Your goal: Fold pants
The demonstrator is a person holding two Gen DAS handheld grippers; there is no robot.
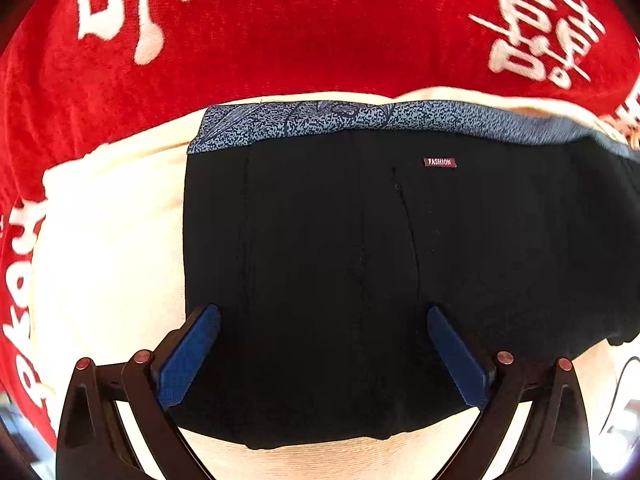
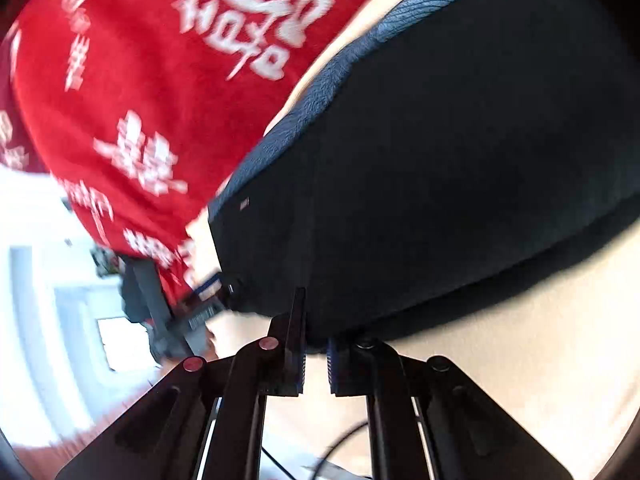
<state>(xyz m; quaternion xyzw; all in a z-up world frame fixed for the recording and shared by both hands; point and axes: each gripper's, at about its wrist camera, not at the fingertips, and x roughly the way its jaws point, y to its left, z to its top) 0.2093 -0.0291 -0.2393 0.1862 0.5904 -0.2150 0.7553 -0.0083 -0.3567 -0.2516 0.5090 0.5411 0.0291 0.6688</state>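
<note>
Two layers of cloth cover the work surface in the left wrist view: a plush red blanket point(image 1: 280, 40) printed with white characters, and over it a smooth cream sheet point(image 1: 108, 240). The black pants point(image 1: 340, 260) lie flat on the cream sheet, folded into a broad block, matte and dark, with faint vertical seams. Along the far edge runs a blue-grey speckled waistband point(image 1: 320, 120), and just below it sits a small maroon label point(image 1: 439, 162). The left gripper point(image 1: 324, 356) hangs over the near part of the pants with its blue ribbed pads spread wide, not pressing on the cloth.

In the right wrist view, which is blurred, the same red blanket point(image 2: 140, 80) fills the upper left and the cream sheet point(image 2: 500, 340) the lower right. A bright pale room shows at the left edge. The right gripper point(image 2: 316, 364) has its jaws drawn close at the near hem of the pants point(image 2: 460, 160), a thin fold of black cloth pinched between them.
</note>
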